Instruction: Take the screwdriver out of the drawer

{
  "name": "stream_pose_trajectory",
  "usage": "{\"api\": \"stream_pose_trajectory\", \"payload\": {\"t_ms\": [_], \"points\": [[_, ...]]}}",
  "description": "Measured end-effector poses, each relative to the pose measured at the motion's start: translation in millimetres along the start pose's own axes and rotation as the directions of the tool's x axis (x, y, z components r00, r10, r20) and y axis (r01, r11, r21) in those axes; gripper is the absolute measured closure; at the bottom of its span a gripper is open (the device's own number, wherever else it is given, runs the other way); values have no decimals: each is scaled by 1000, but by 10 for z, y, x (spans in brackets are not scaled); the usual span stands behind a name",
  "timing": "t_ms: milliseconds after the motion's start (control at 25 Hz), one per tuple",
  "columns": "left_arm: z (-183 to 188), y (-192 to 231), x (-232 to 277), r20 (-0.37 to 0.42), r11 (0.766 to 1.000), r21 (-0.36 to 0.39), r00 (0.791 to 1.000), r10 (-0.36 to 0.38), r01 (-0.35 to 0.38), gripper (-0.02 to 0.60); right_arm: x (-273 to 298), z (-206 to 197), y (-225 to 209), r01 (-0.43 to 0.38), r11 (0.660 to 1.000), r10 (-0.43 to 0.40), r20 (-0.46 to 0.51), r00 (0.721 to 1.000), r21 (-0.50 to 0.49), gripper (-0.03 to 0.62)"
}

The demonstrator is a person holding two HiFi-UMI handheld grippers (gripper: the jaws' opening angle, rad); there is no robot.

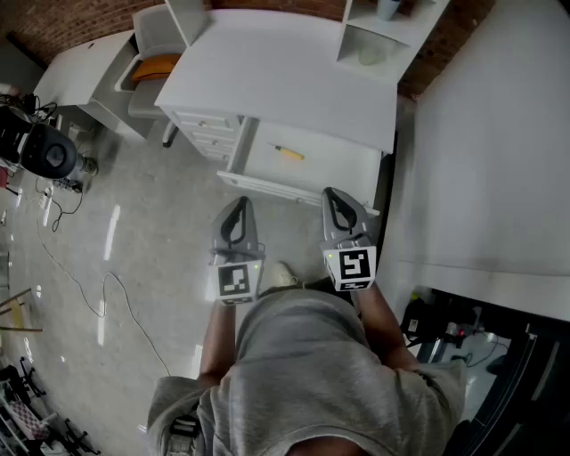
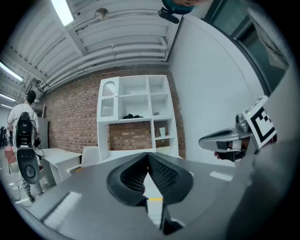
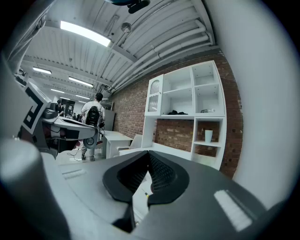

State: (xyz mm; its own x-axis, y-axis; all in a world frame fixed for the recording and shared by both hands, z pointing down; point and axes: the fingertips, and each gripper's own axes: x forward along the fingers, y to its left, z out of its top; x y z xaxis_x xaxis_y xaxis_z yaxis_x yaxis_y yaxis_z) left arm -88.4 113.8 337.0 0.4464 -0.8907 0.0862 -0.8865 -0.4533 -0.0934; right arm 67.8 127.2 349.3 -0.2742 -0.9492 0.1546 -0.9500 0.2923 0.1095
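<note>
Below the head camera, a smooth white worktop stands against a rough red brick wall, with its shallow drawer pulled out. The screwdriver, thin, with a yellow handle, lies alone on the bare drawer bottom. Just short of the drawer front, over the glossy grey floor, the left tool and right tool are held side by side, apart from each other. Each is a grey tapered shell with a black-and-white marker cube at its back. Neither touches the drawer or the screwdriver.

Along the left tool, two dark ribbed pads curve inward and meet at their tips, pressed together with nothing held. Through the narrow slit beneath them a sliver of the yellow screwdriver shows, well beyond the pads. The right tool hangs off to the side. Ahead stands a white boxy shelf unit against the brick.

Along the right tool, the same ribbed pads are pressed together, also holding nothing. A speck of yellow screwdriver shows through the gap below.
</note>
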Motion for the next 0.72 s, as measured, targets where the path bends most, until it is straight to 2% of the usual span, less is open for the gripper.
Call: {"api": "stream_pose_trajectory", "payload": {"t_ms": [400, 720], "points": [[-55, 74, 61, -2, 1000, -12, 1000, -13, 13, 569, 128, -82, 45, 1, 1000, -1, -18, 1000, 18, 591], [-176, 188, 342, -35, 998, -34, 998, 47, -48, 569, 517, -150, -99, -75, 997, 75, -54, 996, -9, 591]]}}
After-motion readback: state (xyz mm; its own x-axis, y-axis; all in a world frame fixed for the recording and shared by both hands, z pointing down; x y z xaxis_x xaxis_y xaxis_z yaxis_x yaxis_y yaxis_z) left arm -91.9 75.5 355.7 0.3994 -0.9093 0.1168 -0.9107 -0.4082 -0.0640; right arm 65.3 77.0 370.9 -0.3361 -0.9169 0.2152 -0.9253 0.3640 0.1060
